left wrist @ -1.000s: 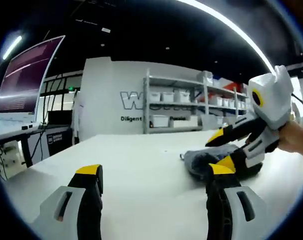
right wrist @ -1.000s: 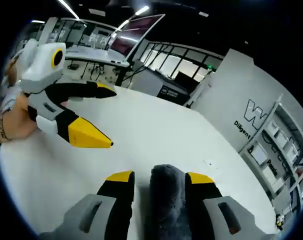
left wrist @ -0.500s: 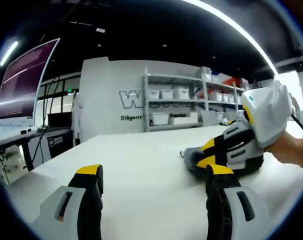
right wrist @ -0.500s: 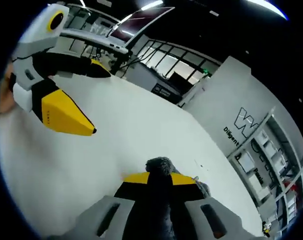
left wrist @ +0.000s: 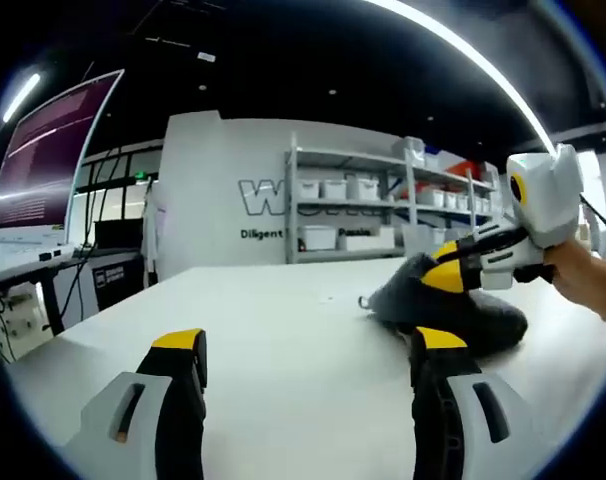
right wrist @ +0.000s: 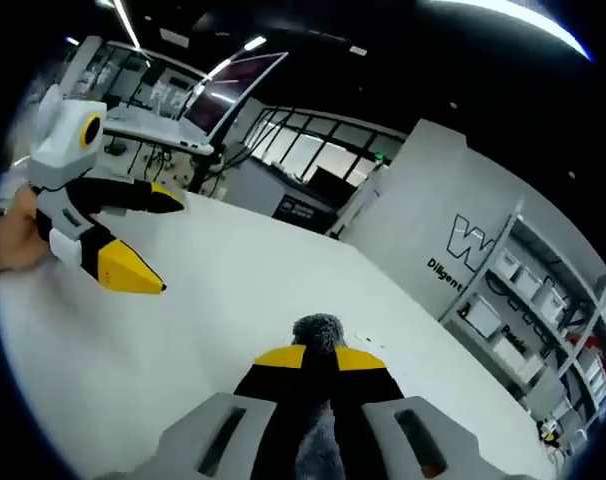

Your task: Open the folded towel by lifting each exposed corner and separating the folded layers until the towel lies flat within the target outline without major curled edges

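A dark grey fluffy towel (left wrist: pixel 453 305) lies bunched on the white table (left wrist: pixel 283 330), right of centre in the left gripper view. My right gripper (left wrist: pixel 445 276) is shut on an upper corner of it and holds that corner lifted off the heap. In the right gripper view the pinched grey tuft of towel (right wrist: pixel 318 330) pokes out above the closed yellow-tipped jaws of my right gripper (right wrist: pixel 319 360). My left gripper (left wrist: pixel 308 345) stands open above the table, left of the towel and apart from it; it also appears as the left gripper (right wrist: pixel 133 240) at the left of the right gripper view, jaws spread.
The white table (right wrist: pixel 213 300) stretches wide around the towel. Beyond it stand a white wall with lettering (left wrist: pixel 273 200), shelving with bins (left wrist: pixel 353 215), and a desk with a large monitor (left wrist: pixel 53 150) at the left. A person's hand (left wrist: pixel 593 285) holds the right gripper.
The right gripper, shut on the towel since half a second ago, has risen, pulling a corner of the towel up. The left gripper stays open and has hardly moved.
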The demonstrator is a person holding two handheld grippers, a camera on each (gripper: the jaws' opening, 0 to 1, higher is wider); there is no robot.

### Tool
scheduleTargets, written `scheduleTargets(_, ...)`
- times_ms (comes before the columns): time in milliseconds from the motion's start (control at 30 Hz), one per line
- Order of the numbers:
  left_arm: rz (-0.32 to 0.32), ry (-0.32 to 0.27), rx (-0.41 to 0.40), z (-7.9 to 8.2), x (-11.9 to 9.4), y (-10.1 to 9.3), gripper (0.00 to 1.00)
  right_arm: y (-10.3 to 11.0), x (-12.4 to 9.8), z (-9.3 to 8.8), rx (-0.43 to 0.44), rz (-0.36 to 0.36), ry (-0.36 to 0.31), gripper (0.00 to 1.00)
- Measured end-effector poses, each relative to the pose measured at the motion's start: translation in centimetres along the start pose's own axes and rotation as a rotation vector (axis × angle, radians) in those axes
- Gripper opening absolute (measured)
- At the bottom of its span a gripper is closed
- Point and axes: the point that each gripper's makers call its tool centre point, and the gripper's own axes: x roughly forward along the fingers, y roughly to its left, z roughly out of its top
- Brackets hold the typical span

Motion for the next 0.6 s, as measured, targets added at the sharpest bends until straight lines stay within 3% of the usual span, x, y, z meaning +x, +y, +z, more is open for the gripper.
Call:
scheduleTargets(267,-0.015,-0.017,0.003,0.4,0.0,-0.5,0.82,-4.7,-4.8,-0.1,0.038,-0.118,-0.046,0.03)
scheduleTargets(533,-0.018,-0.005,0.01,0.3,0.6,-0.3,0.82,-11.2,-10.4,-2.3,0.07,-0.286,-0.042,0.03)
scheduleTargets(600,-0.018,-0.007,0.018,0.4,0.7,-0.3,0.82,-12.0,-11.2,-2.7,0.067,-0.306,-0.036,0.03)
